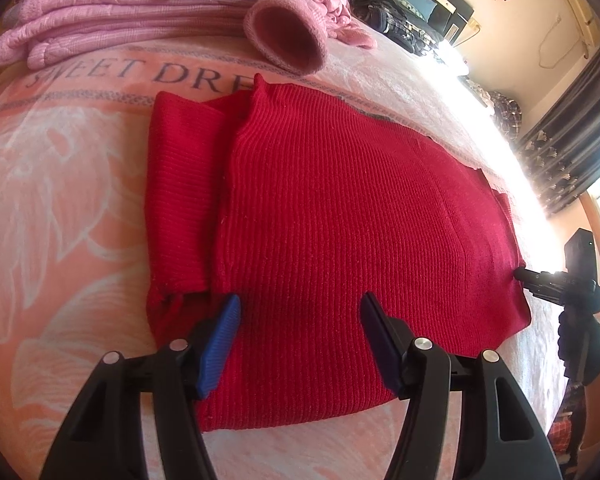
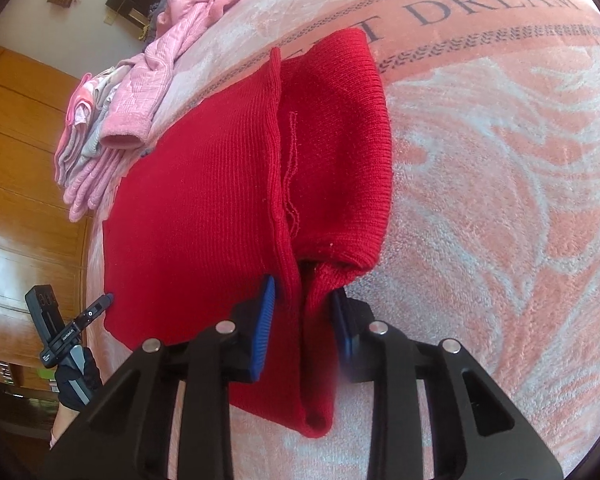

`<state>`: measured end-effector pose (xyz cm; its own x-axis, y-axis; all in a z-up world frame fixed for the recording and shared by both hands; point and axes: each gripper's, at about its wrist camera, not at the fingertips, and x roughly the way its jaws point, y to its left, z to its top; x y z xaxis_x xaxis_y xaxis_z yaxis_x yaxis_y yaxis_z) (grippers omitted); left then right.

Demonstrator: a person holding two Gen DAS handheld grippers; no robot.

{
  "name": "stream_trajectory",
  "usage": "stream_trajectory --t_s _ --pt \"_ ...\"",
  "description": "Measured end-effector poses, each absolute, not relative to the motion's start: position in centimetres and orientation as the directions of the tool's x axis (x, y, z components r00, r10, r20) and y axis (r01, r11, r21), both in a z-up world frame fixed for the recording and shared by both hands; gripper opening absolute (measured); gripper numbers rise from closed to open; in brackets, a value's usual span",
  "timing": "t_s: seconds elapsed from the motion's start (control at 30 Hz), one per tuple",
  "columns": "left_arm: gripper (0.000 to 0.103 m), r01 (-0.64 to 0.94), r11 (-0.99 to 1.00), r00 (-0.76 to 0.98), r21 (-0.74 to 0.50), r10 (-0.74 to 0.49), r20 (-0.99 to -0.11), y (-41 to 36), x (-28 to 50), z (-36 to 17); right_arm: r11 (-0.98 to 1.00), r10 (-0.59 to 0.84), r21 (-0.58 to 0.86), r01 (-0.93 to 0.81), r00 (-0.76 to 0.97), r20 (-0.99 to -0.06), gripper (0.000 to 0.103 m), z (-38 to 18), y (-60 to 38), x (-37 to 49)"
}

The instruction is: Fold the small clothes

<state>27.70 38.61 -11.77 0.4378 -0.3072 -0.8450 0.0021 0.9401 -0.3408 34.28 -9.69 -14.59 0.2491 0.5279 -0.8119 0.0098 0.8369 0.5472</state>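
A red ribbed knit sweater (image 1: 340, 220) lies partly folded on the pink blanket (image 1: 60, 208), one sleeve laid over its left side. My left gripper (image 1: 300, 324) stands wide open at the sweater's near edge, with fabric lying flat between its blue pads (image 1: 220, 336). In the right wrist view the red sweater (image 2: 204, 200) has a thick fold bunched up between the fingers of my right gripper (image 2: 304, 320), which is shut on it. The right gripper (image 1: 556, 280) also shows at the sweater's right edge. The left gripper (image 2: 80, 324) shows at the garment's far corner, held by a gloved hand.
A stack of folded pink and grey clothes (image 1: 120, 16) and a loose pink sleeve (image 1: 288, 36) lie at the blanket's far side. Dark clothes (image 1: 400, 20) are piled further back. A wooden wardrobe (image 2: 24, 184) stands beyond the bed's edge, and curtains (image 1: 560, 152) hang at the right.
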Motion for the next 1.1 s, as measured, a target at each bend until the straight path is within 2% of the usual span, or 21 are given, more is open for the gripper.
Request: stream_trajectory --t_s 0.03,0.13,0.5,0.83,1.1 --pt "0.063 0.004 0.940 0.437 -0.342 -0.309 -0.844 38.6 27.7 -11.8 0.836 0.529 0.549 0.011 0.251 -0.811 0.015 -14.7 -9.7 34.3" --pt "0.066 0.012 0.936 0.437 -0.351 -0.321 -0.841 38.6 27.7 -11.9 0.839 0.524 0.544 0.009 0.257 -0.812 0.012 -14.7 -9.6 34.2" --pt "0.070 0.030 0.929 0.439 -0.368 -0.343 -0.831 38.7 27.7 -12.3 0.851 0.504 0.525 0.002 0.277 -0.818 0.010 -15.3 -9.4 33.8" --pt "0.080 0.066 0.941 0.441 -0.332 -0.326 -0.836 37.6 27.8 -12.4 0.855 0.489 0.518 0.031 0.287 -0.824 0.010 -15.4 -9.2 33.8" --pt "0.078 -0.011 0.895 0.451 -0.445 -0.393 -0.801 40.7 27.6 -10.6 0.910 0.374 0.406 0.085 0.254 -0.892 0.009 -12.8 -7.1 34.5"
